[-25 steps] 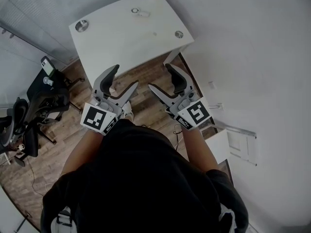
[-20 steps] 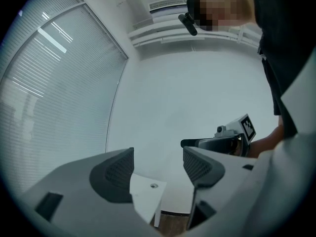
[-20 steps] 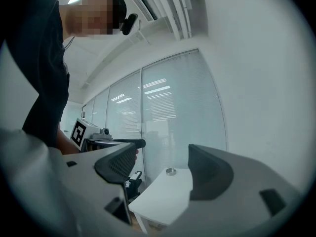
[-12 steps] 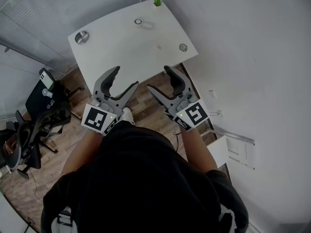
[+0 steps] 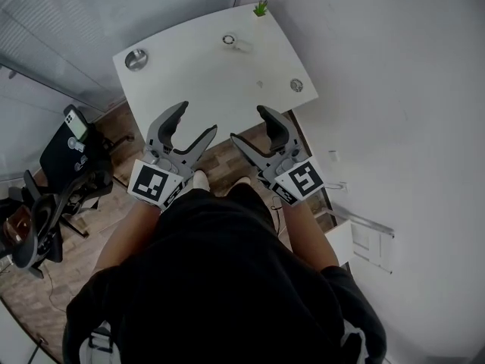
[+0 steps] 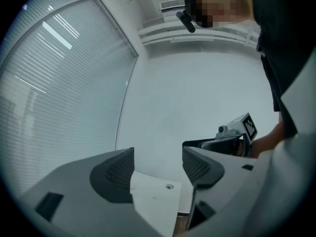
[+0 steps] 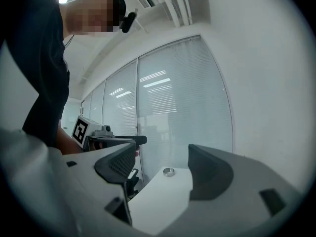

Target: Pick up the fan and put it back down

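The counter (image 5: pixel 198 78) sits a little nearer in the head view than a second ago, so I judge I'm closing in. What I take for the fan (image 5: pixel 233 42) (small, white) lies untouched near the counter's far edge. The left hand-held gripper (image 5: pixel 195 120) and right hand-held gripper (image 5: pixel 248 124) hover at the counter's near edge, jaws apart and empty.

No readable text, labels or numbers.

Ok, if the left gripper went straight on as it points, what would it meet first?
Probably the white desk, between the left gripper's open jaws with nothing nearer, though it might skim over: height is unclear.
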Demonstrator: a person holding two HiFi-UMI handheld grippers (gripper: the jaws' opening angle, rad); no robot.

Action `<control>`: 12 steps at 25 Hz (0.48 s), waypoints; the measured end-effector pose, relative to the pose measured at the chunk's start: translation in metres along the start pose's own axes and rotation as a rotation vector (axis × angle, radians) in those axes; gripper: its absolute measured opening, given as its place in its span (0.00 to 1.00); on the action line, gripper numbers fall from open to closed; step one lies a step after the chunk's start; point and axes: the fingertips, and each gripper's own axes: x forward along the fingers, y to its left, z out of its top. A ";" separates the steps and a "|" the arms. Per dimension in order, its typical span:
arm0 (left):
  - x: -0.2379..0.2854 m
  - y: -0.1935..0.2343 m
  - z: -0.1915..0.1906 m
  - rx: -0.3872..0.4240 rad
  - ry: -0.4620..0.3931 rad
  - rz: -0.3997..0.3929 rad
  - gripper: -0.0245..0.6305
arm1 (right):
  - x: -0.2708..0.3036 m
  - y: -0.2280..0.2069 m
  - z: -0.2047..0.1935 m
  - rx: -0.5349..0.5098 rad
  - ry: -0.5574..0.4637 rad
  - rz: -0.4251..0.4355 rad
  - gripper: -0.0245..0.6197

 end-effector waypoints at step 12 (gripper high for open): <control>0.032 0.035 -0.009 0.010 0.022 0.139 0.50 | 0.036 -0.053 -0.009 0.022 -0.002 0.117 0.54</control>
